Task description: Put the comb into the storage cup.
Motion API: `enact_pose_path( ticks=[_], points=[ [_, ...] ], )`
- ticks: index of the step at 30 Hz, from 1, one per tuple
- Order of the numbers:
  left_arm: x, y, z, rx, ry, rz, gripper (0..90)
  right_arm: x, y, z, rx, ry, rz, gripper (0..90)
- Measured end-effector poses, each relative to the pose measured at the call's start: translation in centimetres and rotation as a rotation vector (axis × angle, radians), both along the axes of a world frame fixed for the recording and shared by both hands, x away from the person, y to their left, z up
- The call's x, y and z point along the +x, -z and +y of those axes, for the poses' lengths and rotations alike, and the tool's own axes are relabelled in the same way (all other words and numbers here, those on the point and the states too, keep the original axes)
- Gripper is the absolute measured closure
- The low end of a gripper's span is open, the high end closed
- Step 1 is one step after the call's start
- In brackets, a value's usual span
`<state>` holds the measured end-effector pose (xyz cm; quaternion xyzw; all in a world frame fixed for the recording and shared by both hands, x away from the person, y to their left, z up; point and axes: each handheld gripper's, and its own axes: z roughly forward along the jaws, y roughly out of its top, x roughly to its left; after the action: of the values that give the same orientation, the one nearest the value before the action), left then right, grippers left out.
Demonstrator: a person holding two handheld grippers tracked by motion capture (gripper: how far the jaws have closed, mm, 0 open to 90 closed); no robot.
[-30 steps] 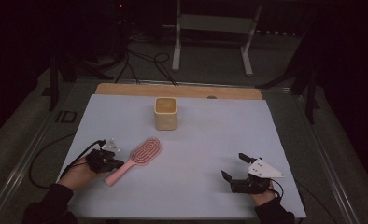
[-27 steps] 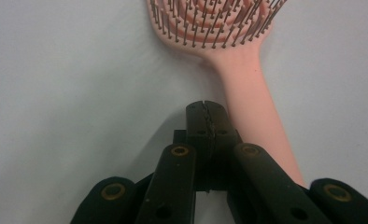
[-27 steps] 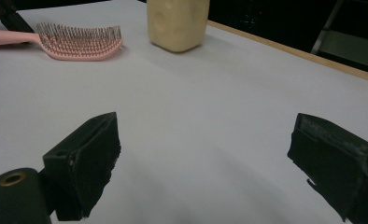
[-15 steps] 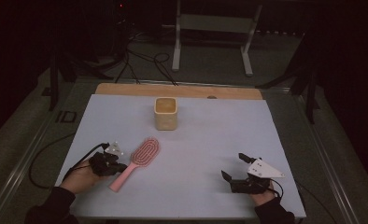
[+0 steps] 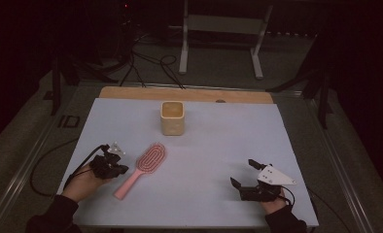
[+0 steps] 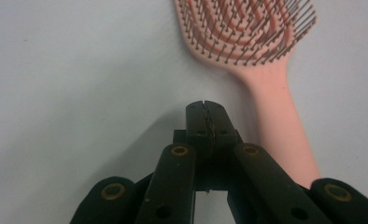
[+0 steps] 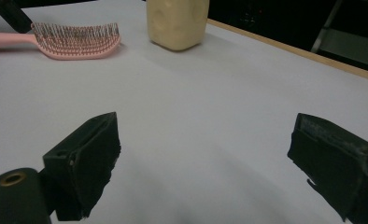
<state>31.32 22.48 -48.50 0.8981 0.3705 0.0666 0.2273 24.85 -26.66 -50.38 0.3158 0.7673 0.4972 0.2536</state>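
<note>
A pink hairbrush (image 5: 143,167) lies bristles up on the pale table cover, its handle toward the near left. My left gripper (image 5: 117,169) rests just left of that handle, jaws pressed together with nothing between them. In the left gripper view the shut tips (image 6: 205,114) sit beside the hairbrush (image 6: 271,102), handle to their right. My right gripper (image 5: 244,174) rests near the front right of the table, jaws wide apart and empty. The right gripper view has its gripper (image 7: 205,154) facing the hairbrush (image 7: 72,42) and a cream cup (image 7: 177,21).
A cream square cup (image 5: 172,118) stands upright toward the back middle of the table. A wooden strip (image 5: 184,94) runs along the far table edge. Cables and a metal stand (image 5: 218,43) lie on the dark floor beyond.
My left gripper has shifted slightly down and right, nearer the brush handle. The right gripper, brush and cup have stayed put.
</note>
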Motion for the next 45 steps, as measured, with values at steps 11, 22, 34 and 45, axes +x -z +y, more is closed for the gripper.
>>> enact_pose_path(
  ticks=[11,22,34,45],
  points=[
    [-0.5,-1.8,-0.7,-0.011,-0.04,0.02,89.8,0.0,0.0,0.1,-0.001,-0.001,0.005,8.6],
    [-0.9,-3.9,-1.8,-0.011,-0.085,0.04,89.5,0.0,0.0,0.1,0.001,-0.002,0.004,8.6],
    [-0.6,-4.2,-3.3,-0.042,-0.092,0.054,79.0,0.0,0.0,0.1,0.004,0.0,-0.001,8.6],
    [-0.1,-3.4,-4.1,-0.02,-0.113,0.077,43.1,0.0,0.0,0.2,0.0,-0.006,0.001,8.6]
  ],
)
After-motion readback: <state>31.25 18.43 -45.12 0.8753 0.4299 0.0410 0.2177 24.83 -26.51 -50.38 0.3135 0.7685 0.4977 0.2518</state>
